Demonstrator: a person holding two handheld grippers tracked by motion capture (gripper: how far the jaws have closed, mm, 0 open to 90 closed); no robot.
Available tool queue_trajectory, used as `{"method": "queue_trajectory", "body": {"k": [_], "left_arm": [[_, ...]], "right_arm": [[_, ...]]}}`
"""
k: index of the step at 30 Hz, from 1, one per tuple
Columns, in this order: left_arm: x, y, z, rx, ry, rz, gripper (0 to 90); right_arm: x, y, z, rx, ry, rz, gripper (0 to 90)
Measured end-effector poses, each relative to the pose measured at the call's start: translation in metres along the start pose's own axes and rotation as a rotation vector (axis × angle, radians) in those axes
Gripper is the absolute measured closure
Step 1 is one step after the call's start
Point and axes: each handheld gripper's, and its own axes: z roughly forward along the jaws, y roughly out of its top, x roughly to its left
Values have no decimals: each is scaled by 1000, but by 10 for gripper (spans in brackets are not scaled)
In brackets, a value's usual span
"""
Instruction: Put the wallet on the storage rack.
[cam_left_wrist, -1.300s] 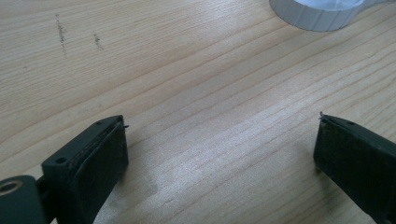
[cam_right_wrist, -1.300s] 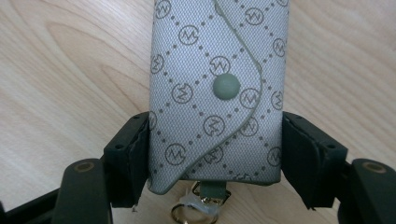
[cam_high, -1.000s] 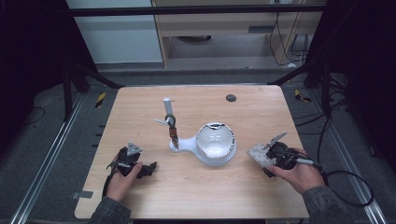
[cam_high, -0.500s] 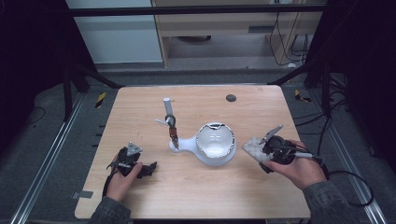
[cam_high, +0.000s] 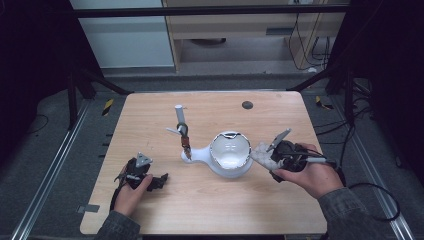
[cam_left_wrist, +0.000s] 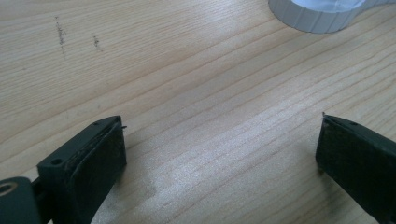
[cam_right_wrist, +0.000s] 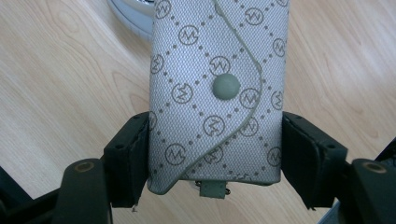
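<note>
1. We judge the step in hand to be carrying: our right gripper (cam_high: 274, 156) holds a small grey patterned pouch (cam_right_wrist: 219, 88), its 2 jaws closed against the pouch's 2 long sides, roughly half open to fit its width.
2. In the high view the pouch (cam_high: 262, 154) sits just right of the white bowl (cam_high: 230, 154), close to its rim; we cannot tell from that view whether it hangs clear of the table or rests on it.
3. The bowl stands near the middle of the wooden table (cam_high: 210, 210), with a short handle pointing left toward a thin upright tool (cam_high: 183, 135).
4. Our left gripper (cam_high: 150, 181) rests low on the near-left part of the table, jaws wide apart with nothing between them; in its own view only bare wood lies there, with the bowl's ribbed wall (cam_left_wrist: 317, 18) farther off.
5. The next move, as we read it, calls for lifting the pouch over the bowl's rim and letting go inside, if the bowl is the goal; the snap button (cam_right_wrist: 226, 86) faces up.
6. Room: the near half of the table is bare, and the right edge is close behind our right hand (cam_high: 305, 172). A dark round spot (cam_high: 247, 105) lies at the far right, well apart.
</note>
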Motion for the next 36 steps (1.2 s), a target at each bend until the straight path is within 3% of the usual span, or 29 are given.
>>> {"method": "queue_trajectory", "body": {"k": [18, 36], "left_arm": [[0, 0, 0, 1, -1, 1, 10], [0, 0, 0, -2, -1, -2, 8]], "right_arm": [[15, 34, -7, 8, 5, -92, 307], [24, 48, -2, 24, 19, -131, 307]]}}
